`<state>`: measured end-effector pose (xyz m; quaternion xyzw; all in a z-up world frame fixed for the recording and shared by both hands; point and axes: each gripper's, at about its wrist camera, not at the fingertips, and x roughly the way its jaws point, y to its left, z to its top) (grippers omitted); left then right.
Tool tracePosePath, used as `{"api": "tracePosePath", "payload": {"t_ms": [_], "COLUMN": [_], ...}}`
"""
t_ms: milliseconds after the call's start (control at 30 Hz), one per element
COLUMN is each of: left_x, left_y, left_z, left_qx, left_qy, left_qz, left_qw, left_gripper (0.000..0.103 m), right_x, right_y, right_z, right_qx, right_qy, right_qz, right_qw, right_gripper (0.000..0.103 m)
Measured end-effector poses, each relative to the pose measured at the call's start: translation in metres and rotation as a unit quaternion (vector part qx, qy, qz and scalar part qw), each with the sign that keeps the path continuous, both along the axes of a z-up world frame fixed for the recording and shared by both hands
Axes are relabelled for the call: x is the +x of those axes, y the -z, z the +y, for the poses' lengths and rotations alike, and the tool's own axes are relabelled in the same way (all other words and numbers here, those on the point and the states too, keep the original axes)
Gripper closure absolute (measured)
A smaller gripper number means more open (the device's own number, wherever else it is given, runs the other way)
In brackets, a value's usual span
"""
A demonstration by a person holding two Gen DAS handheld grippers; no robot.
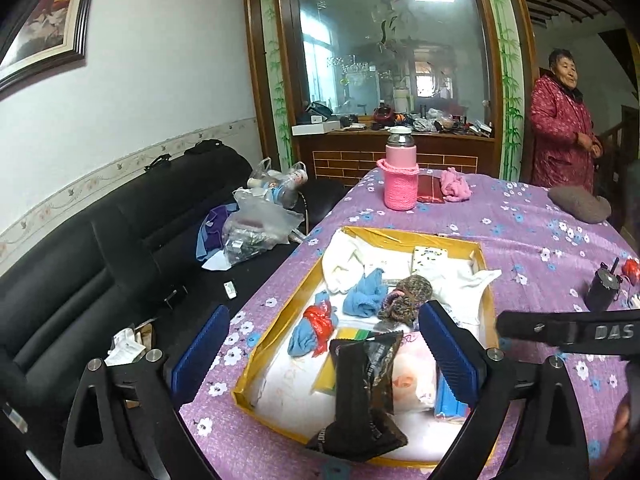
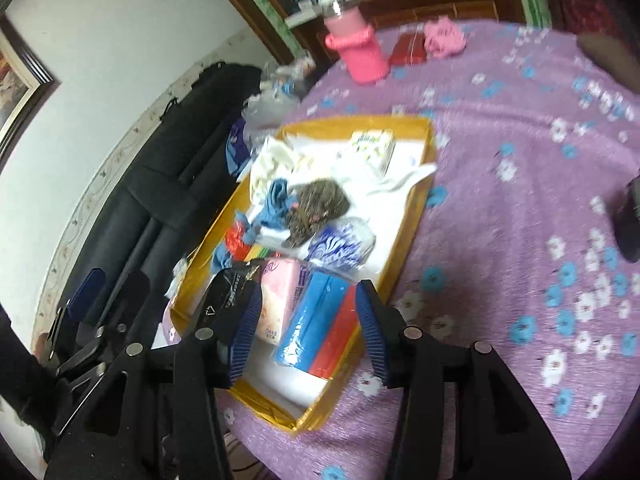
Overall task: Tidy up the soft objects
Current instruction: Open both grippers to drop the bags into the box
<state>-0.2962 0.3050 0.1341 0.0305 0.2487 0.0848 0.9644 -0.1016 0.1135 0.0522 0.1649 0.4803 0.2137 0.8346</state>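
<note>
My left tool (image 1: 320,356) gapes wide and empty over the black packet (image 1: 366,392), lying slack in the yellow box (image 1: 280,316); it looks light and crinkly, best pinched mid-body. Right tool (image 2: 306,328) hovers half-open, gripping nothing.

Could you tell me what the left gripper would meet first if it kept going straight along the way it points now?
Probably the black packet lying in the yellow box: it sits between the open left gripper fingers, nearest in line, though depth is uncertain.
</note>
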Motion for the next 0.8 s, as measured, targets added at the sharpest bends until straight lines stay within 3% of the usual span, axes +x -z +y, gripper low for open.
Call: {"api": "tracePosePath", "payload": {"t_ms": [333,633,800], "left_x": [-0.006,-0.01,-0.007], "left_y": [-0.006,-0.007,-0.005], "left_z": [-0.027,-0.058,-0.077], "left_qx": [0.024,0.049,0.041], "left_qy": [0.015,0.032,0.067], "left_qz": [0.005,0.012,0.032], "left_qw": [0.9996,0.9982,0.9964], "left_gripper": [0.004,0.002,0.002], "right_x": [-0.03,-0.043,-0.052], "right_y": [-0.015,-0.009,-0.003], "right_z": [-0.025,-0.064,-0.114], "right_qx": [-0.048,-0.053,-0.05], "right_qy": [0.017,0.041,0.084], "right_qz": [-0.056,-0.061,-0.05], "right_qw": [0.997,0.996,0.994], "right_gripper": [0.052,0.052,0.052]}}
